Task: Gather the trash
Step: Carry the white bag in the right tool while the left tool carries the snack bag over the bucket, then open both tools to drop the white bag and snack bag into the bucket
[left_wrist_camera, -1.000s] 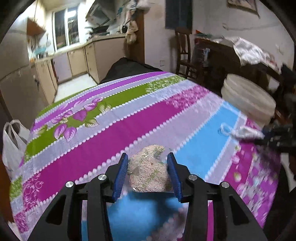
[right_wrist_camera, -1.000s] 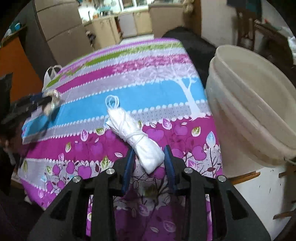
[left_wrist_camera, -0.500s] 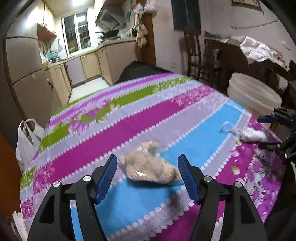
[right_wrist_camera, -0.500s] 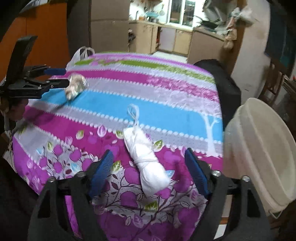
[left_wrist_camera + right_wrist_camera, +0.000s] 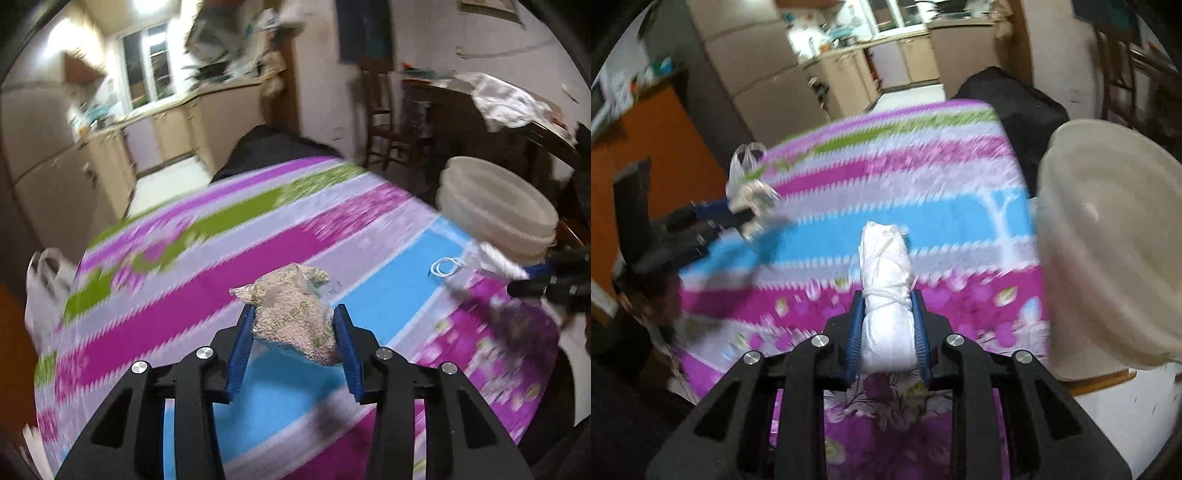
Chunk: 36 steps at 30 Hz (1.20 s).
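My left gripper [image 5: 295, 332] is shut on a clear bag of beige grains [image 5: 295, 314] and holds it above the striped tablecloth [image 5: 207, 258]. My right gripper [image 5: 886, 317] is shut on a white tied bundle [image 5: 886, 288], lifted over the cloth's near edge [image 5: 923, 221]. Each gripper shows in the other's view: the right one with its bundle in the left wrist view [image 5: 498, 264], the left one with its bag in the right wrist view [image 5: 751, 201]. A cream bucket [image 5: 1108, 251] stands right beside the table, close to the right gripper; it also shows in the left wrist view [image 5: 495, 206].
A white plastic bag [image 5: 44, 284] hangs at the table's far left edge. A black covered seat [image 5: 273, 147] stands behind the table. Chairs and a cluttered side table [image 5: 480, 110] stand behind the bucket. Kitchen cabinets [image 5: 166, 133] line the back.
Both grippers were open half a second ago, with bag and bundle lying on the cloth. Now both have shut on them and lifted; both views are blurred by motion.
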{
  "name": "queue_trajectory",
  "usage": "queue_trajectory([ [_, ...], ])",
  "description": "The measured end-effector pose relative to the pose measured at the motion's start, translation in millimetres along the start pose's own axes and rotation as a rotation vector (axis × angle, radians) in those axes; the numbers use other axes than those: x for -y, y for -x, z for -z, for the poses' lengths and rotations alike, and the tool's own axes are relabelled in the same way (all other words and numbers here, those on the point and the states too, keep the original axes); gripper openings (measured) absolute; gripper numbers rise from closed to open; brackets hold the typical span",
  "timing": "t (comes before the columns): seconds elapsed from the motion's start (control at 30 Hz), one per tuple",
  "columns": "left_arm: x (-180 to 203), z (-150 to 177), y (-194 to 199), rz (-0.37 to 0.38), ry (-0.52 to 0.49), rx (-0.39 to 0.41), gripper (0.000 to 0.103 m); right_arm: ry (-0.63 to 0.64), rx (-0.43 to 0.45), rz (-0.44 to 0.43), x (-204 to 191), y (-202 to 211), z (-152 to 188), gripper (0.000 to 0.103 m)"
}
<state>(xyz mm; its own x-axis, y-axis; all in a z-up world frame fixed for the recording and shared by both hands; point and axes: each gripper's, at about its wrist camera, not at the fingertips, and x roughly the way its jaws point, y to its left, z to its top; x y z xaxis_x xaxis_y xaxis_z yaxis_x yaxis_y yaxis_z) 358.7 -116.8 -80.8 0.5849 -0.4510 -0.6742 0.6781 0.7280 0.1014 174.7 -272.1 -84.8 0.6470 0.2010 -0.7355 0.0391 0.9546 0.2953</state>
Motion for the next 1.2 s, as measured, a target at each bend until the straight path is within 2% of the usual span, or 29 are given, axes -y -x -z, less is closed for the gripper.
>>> queue_trajectory([
  [0.07,21,-26,-3,0.003,-0.061,0.015,0.044,-0.038,0.032,0.016,10,30,-16,0.024],
  [0.13,42,-58,-7,0.040,-0.100,0.022,0.044,-0.066,0.063,0.064,22,64,-32,0.024],
  [0.2,70,-98,-8,0.121,-0.141,0.045,0.044,-0.078,0.088,0.133,33,94,-46,0.024],
  [0.3,113,-145,-9,0.204,-0.215,0.087,0.044,-0.104,0.076,0.264,58,130,-68,0.024],
  [0.37,153,-181,-18,0.274,-0.270,0.085,0.044,-0.142,0.026,0.340,84,144,-82,0.024],
  [0.43,184,-204,-29,0.327,-0.303,0.060,0.044,-0.184,-0.028,0.384,107,146,-89,0.024],
  [0.53,232,-230,-51,0.347,-0.379,0.030,0.044,-0.240,-0.114,0.434,141,140,-95,0.024],
  [0.63,266,-246,-83,0.354,-0.425,-0.040,0.044,-0.272,-0.172,0.446,165,127,-95,0.025],
  [0.7,283,-252,-113,0.407,-0.447,-0.153,0.044,-0.296,-0.209,0.428,179,122,-94,0.025],
  [0.73,287,-253,-124,0.410,-0.452,-0.178,0.044,-0.301,-0.225,0.425,184,117,-94,0.025],
  [0.87,304,-240,-159,0.399,-0.519,-0.258,0.044,-0.311,-0.278,0.404,198,99,-94,0.025],
  [1.2,306,-223,-179,0.376,-0.529,-0.265,0.044,-0.288,-0.335,0.371,207,76,-104,0.025],
])
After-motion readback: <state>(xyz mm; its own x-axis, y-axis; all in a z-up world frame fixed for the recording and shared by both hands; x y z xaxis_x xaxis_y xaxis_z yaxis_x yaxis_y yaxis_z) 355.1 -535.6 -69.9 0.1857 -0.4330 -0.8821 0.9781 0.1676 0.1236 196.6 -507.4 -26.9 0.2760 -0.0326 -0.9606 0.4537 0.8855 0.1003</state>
